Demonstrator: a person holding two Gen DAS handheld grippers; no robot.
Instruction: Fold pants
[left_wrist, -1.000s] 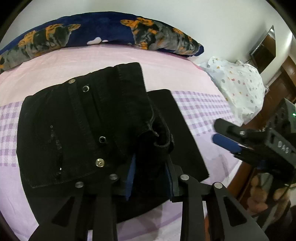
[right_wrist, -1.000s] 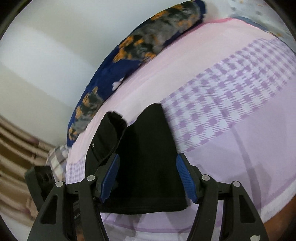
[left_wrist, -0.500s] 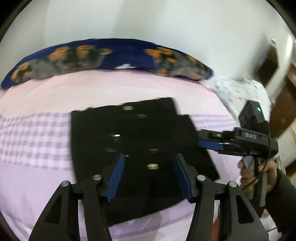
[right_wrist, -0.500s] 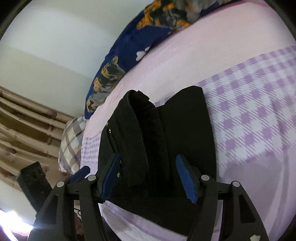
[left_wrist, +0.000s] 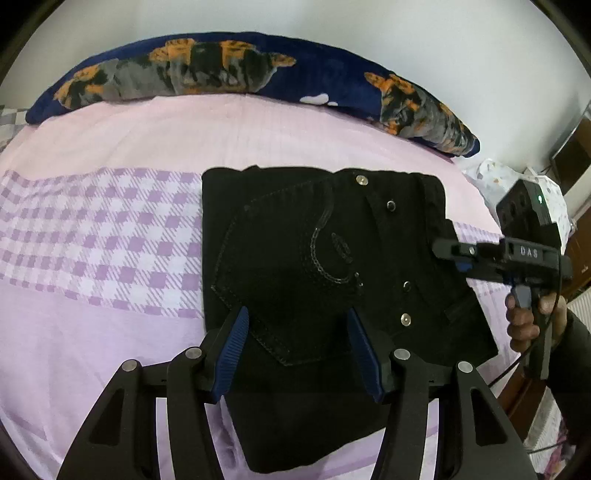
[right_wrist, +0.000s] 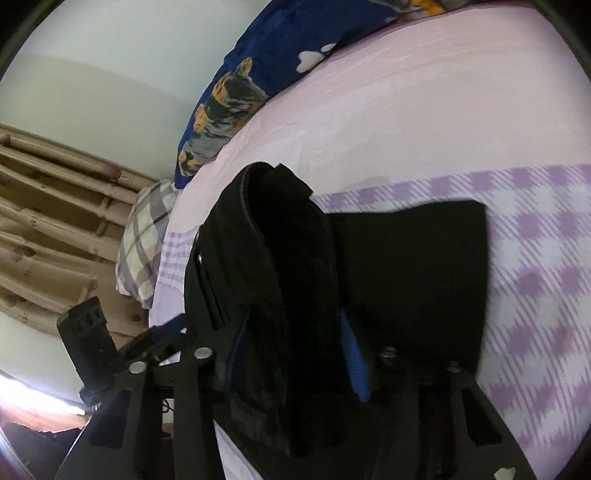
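The black pants (left_wrist: 317, 258) lie folded into a rough square on the pink and purple bed sheet (left_wrist: 110, 240), back pocket up. My left gripper (left_wrist: 297, 347) is open and empty, hovering above the near edge of the pants. My right gripper (right_wrist: 291, 350) is shut on the thick waistband fold of the pants (right_wrist: 291, 266) at their right edge. It also shows in the left wrist view (left_wrist: 461, 258), held by a hand, fingertips at the pants' right side.
A long dark blue pillow (left_wrist: 229, 70) with orange and grey print lies along the far side of the bed. A checked pillow (right_wrist: 147, 236) and bamboo-like rails (right_wrist: 55, 206) stand at the left. A white dotted bag (left_wrist: 517, 184) lies at the right.
My left gripper let go of the pants, opened and pulled back above them. The pants now lie flatter. My right gripper moved in and closed on the waistband fold.
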